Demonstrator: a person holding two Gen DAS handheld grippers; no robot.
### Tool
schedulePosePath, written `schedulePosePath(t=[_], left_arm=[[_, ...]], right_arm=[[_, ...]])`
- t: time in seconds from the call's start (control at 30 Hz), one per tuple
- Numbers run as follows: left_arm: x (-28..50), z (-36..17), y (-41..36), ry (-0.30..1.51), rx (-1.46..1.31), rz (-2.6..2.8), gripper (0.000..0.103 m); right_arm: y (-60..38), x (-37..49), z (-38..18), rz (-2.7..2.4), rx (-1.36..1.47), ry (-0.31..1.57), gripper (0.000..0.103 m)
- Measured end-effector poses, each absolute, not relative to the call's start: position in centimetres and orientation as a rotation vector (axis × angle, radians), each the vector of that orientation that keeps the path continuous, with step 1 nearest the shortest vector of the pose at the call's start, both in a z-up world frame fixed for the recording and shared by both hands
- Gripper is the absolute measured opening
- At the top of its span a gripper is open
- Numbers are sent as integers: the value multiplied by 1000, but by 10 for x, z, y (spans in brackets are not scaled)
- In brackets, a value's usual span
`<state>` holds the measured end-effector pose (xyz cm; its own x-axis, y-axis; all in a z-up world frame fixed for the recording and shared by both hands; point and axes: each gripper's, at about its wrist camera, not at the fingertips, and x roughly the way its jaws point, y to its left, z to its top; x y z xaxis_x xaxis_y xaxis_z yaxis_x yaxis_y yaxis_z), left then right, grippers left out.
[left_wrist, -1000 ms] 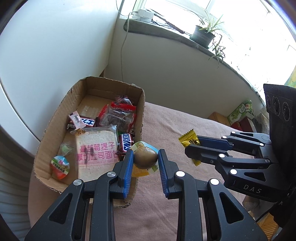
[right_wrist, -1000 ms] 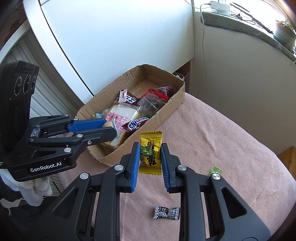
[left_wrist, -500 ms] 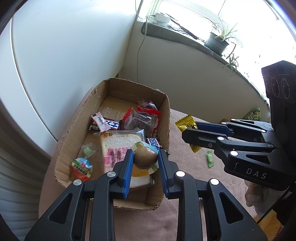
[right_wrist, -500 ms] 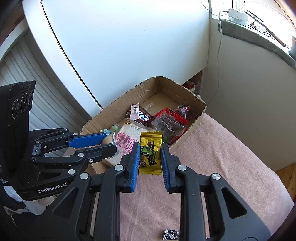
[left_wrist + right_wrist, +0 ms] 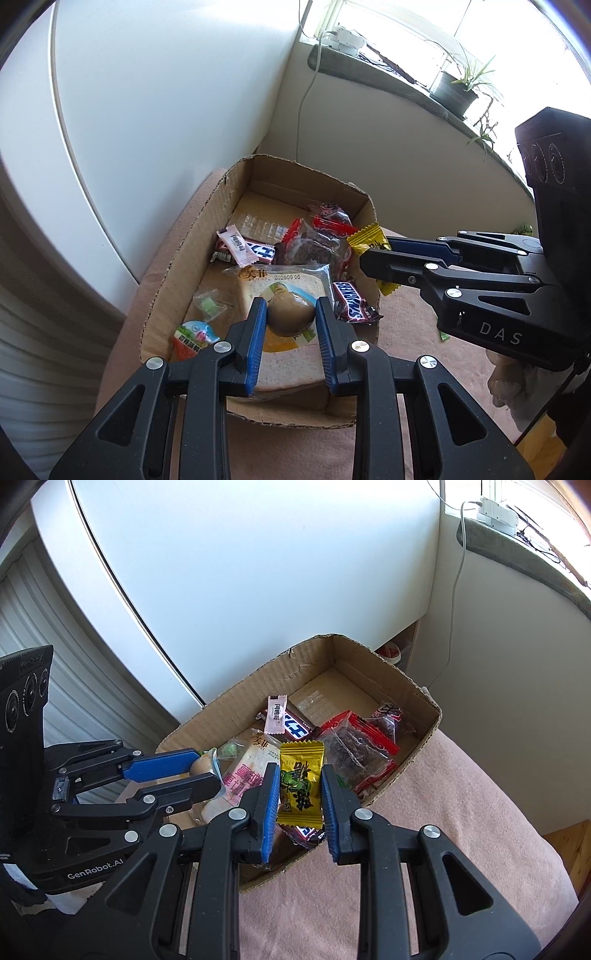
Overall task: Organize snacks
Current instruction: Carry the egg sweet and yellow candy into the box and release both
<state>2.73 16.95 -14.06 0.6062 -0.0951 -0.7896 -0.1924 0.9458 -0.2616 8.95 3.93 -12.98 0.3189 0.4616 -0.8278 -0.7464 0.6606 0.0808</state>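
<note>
Two handheld grippers, both matte black plastic with triangular cut-outs along the finger arms and round silver screws at the pivots. Blue ribbed pads lining the inner faces of the fingers. Left gripper (image 5: 289,325): black housing with three round recessed rings and white "GenRobot.AI" lettering on its side, seen from the right wrist view. Right gripper (image 5: 300,794): same boxy housing with three rings, marked "DAS" in white.

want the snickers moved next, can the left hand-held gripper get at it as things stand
Probably not yet. The left hand-held gripper is shut on a wrapped egg, so it must drop that first. The snickers bar lies uncovered in the cardboard box, just right of it.
</note>
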Motion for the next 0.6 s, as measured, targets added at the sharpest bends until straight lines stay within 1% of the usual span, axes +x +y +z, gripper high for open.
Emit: schedulePosePath(t=[0.6], left_arm=[[36, -144, 179, 939, -345, 91, 25]], right_arm=[[55, 104, -144, 795, -356, 988, 23]])
